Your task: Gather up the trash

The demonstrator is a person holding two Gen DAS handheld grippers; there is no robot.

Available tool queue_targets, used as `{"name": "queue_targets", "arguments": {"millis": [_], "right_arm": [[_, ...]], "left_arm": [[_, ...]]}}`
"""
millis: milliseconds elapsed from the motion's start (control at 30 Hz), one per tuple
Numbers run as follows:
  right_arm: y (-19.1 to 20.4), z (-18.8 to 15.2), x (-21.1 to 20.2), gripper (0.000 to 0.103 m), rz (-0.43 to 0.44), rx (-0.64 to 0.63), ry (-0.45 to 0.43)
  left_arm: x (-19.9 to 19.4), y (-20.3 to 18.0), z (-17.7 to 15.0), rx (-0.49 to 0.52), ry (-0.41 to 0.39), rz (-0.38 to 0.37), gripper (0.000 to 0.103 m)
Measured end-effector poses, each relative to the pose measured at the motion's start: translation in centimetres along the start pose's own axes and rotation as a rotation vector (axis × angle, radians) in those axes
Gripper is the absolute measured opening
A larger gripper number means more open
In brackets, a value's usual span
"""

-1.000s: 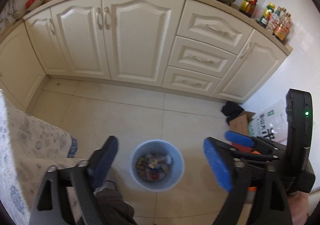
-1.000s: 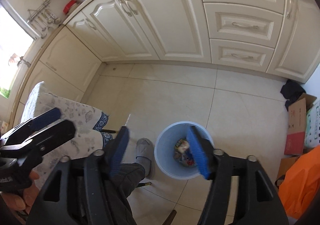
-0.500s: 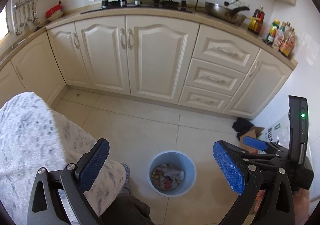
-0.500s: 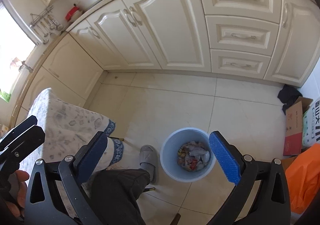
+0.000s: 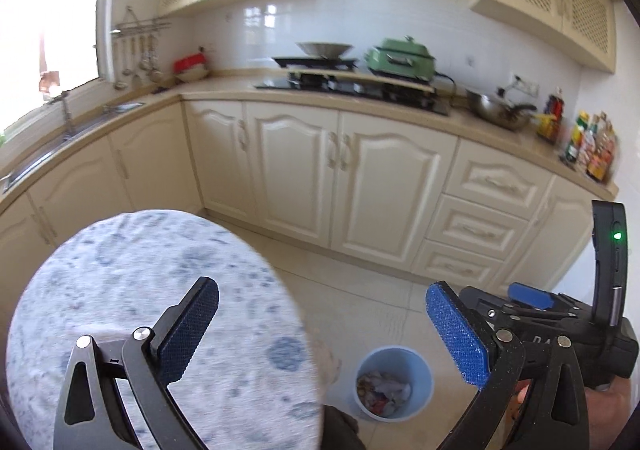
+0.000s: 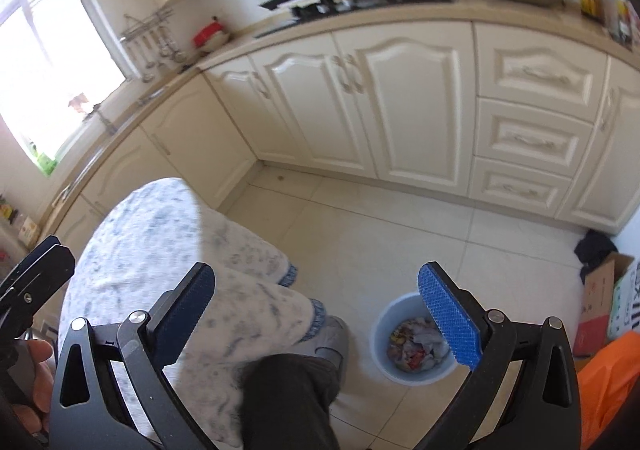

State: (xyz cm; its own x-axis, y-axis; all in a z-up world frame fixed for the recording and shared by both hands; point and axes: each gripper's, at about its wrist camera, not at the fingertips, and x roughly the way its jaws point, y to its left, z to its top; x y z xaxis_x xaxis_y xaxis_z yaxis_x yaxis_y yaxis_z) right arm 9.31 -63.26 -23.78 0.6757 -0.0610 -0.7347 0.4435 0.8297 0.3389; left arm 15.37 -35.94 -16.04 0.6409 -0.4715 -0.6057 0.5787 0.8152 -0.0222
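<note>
The left gripper [image 5: 320, 334] has a black frame of two angled arms with triangular cut-outs and round silver screws at the pivots; its fingers [image 5: 456, 334] carry blue, finely textured pads. The right gripper [image 6: 316, 324] is built alike, black with silver screws and the same blue pads. Seen from the left wrist, the right unit bears an upright black part with a small green light. The person wears dark trousers [image 6: 288, 398] and a grey slipper [image 6: 334, 342]
</note>
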Motion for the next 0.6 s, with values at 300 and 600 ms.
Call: {"name": "queue_targets", "arguments": {"millis": [300, 600], "right_arm": [[13.3, 0.8, -3.4, 0.103, 0.131, -0.187, -0.083], [24.0, -0.2, -5.5, 0.103, 0.228, -0.34, -0.127]], "left_arm": [[-12.5, 6.9, -3.7, -0.111, -0.134, 0.212, 0.102], [-21.4, 10.3, -7.6, -0.178, -0.204, 0.395, 0.102]]}}
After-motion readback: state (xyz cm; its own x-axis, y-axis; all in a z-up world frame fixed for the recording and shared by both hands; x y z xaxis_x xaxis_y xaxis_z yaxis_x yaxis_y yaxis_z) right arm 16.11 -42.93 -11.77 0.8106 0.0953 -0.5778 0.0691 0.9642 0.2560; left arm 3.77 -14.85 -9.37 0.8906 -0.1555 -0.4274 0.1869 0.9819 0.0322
